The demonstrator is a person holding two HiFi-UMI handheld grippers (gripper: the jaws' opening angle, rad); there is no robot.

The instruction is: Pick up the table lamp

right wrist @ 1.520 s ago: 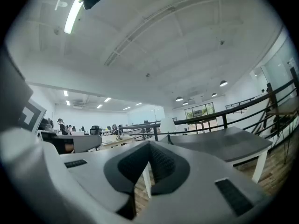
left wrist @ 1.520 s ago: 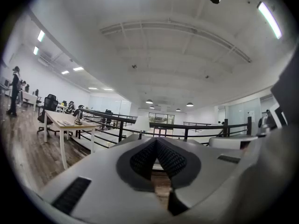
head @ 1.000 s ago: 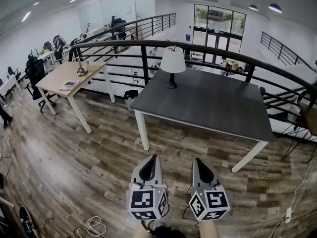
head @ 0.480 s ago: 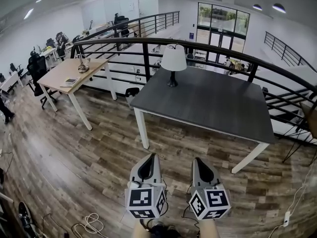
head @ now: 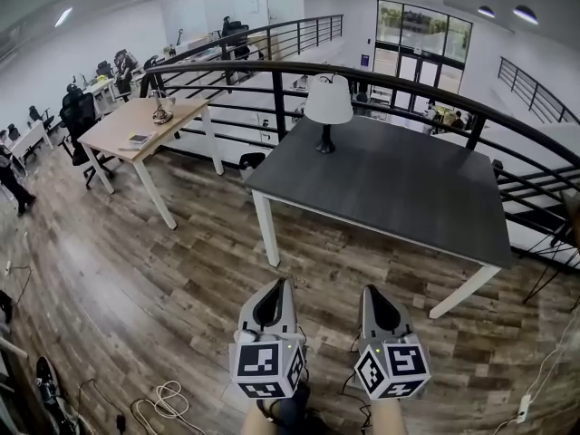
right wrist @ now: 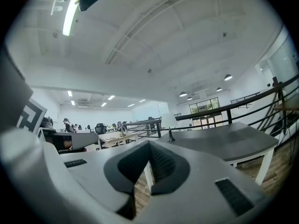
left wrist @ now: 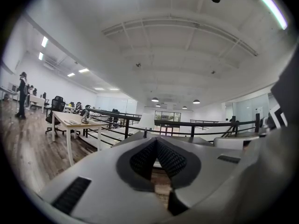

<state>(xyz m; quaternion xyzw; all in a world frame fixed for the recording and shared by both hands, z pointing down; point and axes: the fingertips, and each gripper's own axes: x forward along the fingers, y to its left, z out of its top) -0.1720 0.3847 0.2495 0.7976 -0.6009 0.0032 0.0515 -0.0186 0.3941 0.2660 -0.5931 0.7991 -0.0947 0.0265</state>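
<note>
White-shaded table lamp point(head: 328, 103) stands on the desk point(head: 408, 188), well ahead of left tongs point(head: 277, 286) and right tongs point(head: 371, 291), both closed, empty; pickup not begun.

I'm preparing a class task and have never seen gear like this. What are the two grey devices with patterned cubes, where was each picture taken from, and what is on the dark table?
They are two-jaw grippers that a person carries: the left gripper and the right gripper. The wide picture comes from a camera on the person's head; the other two come from cameras riding on each gripper, looking along its jaws. Both are shut, holding nothing. On the dark table stands a table lamp, untouched.
</note>
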